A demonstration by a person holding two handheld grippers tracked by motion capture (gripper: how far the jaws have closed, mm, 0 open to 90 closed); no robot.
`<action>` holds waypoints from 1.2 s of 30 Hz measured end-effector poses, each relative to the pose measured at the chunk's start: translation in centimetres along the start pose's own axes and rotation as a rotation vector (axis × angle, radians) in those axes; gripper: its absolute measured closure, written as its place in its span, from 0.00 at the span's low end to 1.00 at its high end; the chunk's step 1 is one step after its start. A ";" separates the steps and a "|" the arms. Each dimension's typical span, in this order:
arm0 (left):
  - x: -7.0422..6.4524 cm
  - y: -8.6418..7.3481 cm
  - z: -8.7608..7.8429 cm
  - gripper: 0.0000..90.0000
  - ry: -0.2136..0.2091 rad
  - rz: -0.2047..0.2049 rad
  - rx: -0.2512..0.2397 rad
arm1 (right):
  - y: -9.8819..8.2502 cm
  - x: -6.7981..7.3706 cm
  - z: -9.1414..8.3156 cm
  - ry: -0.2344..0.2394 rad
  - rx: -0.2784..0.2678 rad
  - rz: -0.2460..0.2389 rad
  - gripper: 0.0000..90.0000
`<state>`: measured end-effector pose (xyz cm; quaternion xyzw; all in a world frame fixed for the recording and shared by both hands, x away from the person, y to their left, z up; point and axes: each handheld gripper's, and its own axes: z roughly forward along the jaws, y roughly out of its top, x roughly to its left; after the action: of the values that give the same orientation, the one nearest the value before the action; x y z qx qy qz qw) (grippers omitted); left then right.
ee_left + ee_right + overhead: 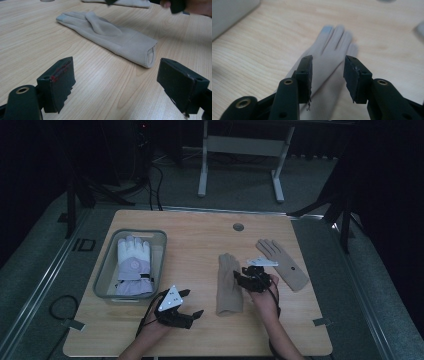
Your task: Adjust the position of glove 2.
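Two beige gloves lie flat on the wooden table. The nearer beige glove (229,285) (112,37) (332,42) lies with its cuff toward me and its fingers away. The other beige glove (282,265) lies to its right. My right gripper (240,276) (328,62) hovers just over the nearer glove's right side, open, the jaws apart with nothing pressed between them. Left of that glove's cuff, my left gripper (192,303) (117,67) rests low over bare table, open and empty, pointing at the cuff.
A grey plastic bin (105,270) (229,12) at the table's left holds a white and lilac padded glove (133,262). A round cable hole (238,227) sits near the far edge. Desk legs (202,175) stand on the floor beyond the table.
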<state>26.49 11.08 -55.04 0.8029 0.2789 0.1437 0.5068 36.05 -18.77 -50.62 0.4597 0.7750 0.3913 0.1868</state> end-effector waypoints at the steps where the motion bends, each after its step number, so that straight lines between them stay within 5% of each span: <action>1: 0.0 0.0 0.0 0.16 0.002 0.001 0.000 | 0.2 -0.5 -0.4 0.001 -0.010 -0.017 0.65; 10: 0.1 0.0 -0.1 0.16 0.002 -0.002 0.000 | 0.7 -4.3 -2.8 0.001 -0.053 -0.074 0.56; 19: 0.0 0.1 0.0 0.16 -0.004 0.003 -0.001 | 0.4 -11.1 -4.4 -0.056 -0.064 -0.061 0.56; 31: 0.1 -0.1 0.2 0.16 -0.023 -0.012 -0.003 | -0.2 -16.1 -2.2 -0.133 0.027 -0.034 0.59; 36: 0.1 -0.1 0.1 0.16 -0.023 -0.007 -0.003 | -0.3 -17.8 -1.1 -0.107 0.044 -0.033 0.62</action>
<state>26.56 11.06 -55.23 0.8027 0.2758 0.1331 0.5118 44.17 -34.57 -51.39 0.4711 0.7797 0.3461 0.2243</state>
